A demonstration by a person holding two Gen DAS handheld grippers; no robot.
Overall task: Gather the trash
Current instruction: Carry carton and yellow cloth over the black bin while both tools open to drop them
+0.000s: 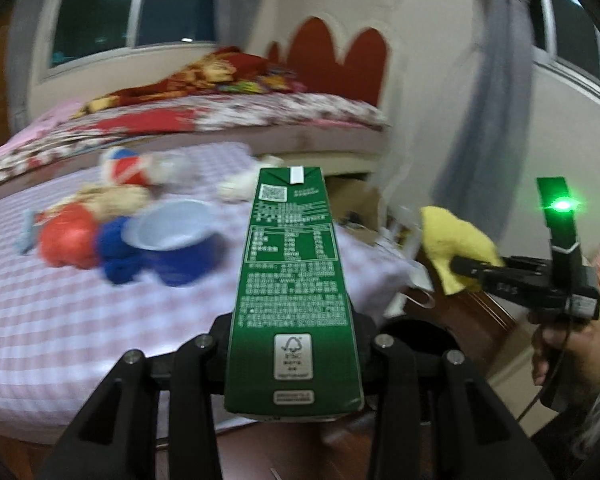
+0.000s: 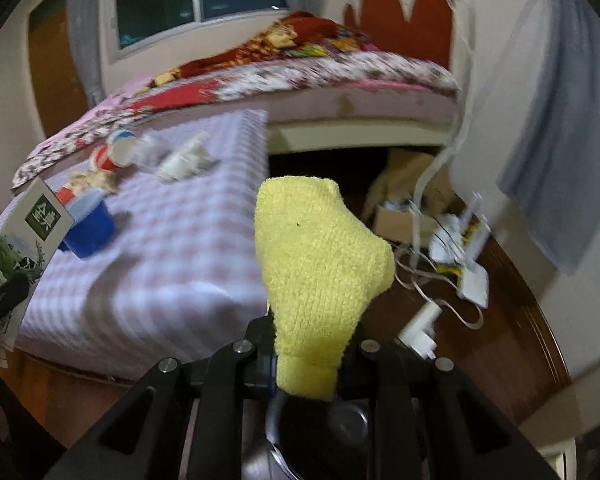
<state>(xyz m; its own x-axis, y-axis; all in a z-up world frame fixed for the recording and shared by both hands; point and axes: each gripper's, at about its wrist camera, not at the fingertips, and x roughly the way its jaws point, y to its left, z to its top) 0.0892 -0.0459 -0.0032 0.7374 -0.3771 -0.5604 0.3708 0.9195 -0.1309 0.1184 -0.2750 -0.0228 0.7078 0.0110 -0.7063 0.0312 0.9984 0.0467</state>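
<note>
My left gripper (image 1: 294, 340) is shut on a tall green drink carton (image 1: 292, 264), which stands up between its fingers over the near edge of the checked table (image 1: 60, 340). The same carton (image 2: 16, 240) shows at the far left of the right wrist view. My right gripper (image 2: 308, 344) is shut on a yellow knitted cloth (image 2: 320, 264); it also appears as the right gripper (image 1: 472, 268) beside the table's corner, held by a hand. A dark round container (image 2: 320, 420) lies right below it. On the table rest a blue cup (image 1: 172, 240), a red wad (image 1: 66, 240) and white crumpled paper (image 2: 184, 158).
A bed (image 1: 220, 116) with patterned blankets runs behind the table. White chargers and cables (image 2: 460, 264) lie on a dark wooden surface to the right, by a cardboard box (image 2: 400, 220). A grey-blue curtain (image 2: 560, 160) hangs at the right.
</note>
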